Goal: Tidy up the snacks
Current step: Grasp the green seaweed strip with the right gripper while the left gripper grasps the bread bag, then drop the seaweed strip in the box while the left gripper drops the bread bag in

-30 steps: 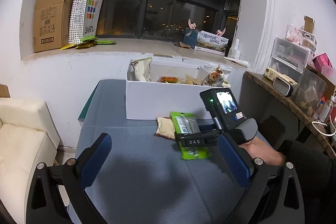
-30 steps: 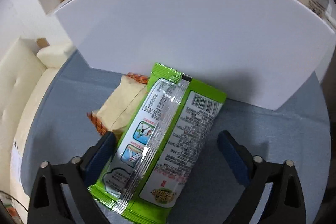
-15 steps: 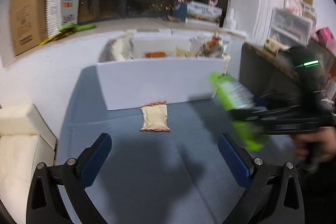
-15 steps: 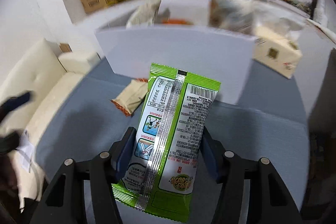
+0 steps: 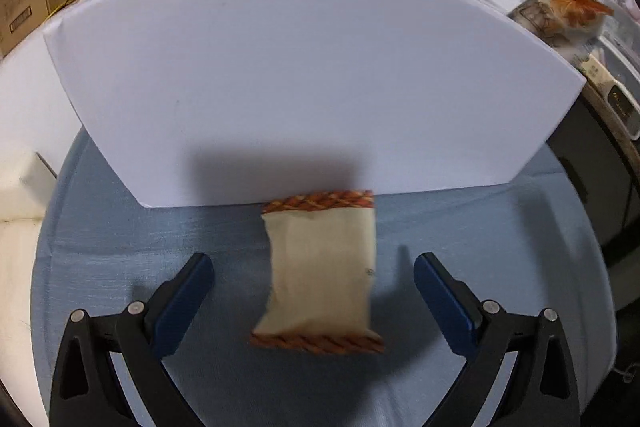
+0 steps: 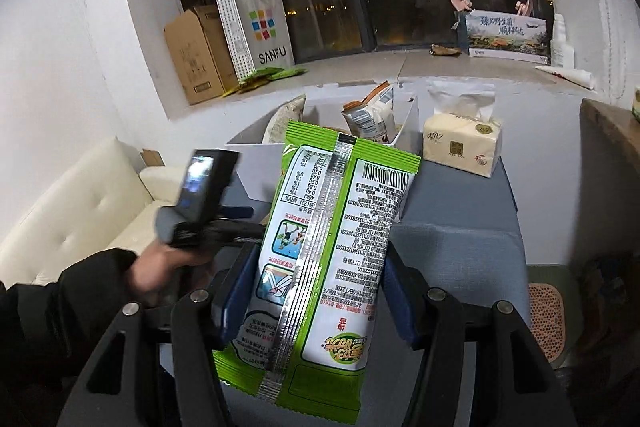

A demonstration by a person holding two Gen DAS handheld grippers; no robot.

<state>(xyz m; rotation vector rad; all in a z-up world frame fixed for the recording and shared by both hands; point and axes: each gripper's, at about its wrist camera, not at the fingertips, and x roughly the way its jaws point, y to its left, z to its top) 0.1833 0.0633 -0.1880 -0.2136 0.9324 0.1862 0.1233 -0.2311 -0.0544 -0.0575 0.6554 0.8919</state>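
Note:
My right gripper (image 6: 316, 291) is shut on a green and white snack packet (image 6: 328, 259) and holds it up above the blue table, back side facing the camera. My left gripper (image 5: 314, 285) is open, its blue fingers on either side of a beige snack packet (image 5: 320, 267) with orange ends that lies on the blue tablecloth in front of the white box (image 5: 304, 67). The left gripper also shows in the right wrist view (image 6: 200, 203), low at the table by the white box (image 6: 256, 163). Snack bags (image 6: 370, 115) stand inside the box.
A tissue pack (image 6: 464, 143) sits on the table right of the box. A cream sofa (image 6: 80, 211) is to the left. The window sill holds a cardboard box (image 6: 196, 55), a SANFU bag (image 6: 260, 27) and a printed box (image 6: 506, 35).
My right gripper lifted the green packet off the table and away from the box. My left gripper moved down and forward until its open fingers flank the beige packet.

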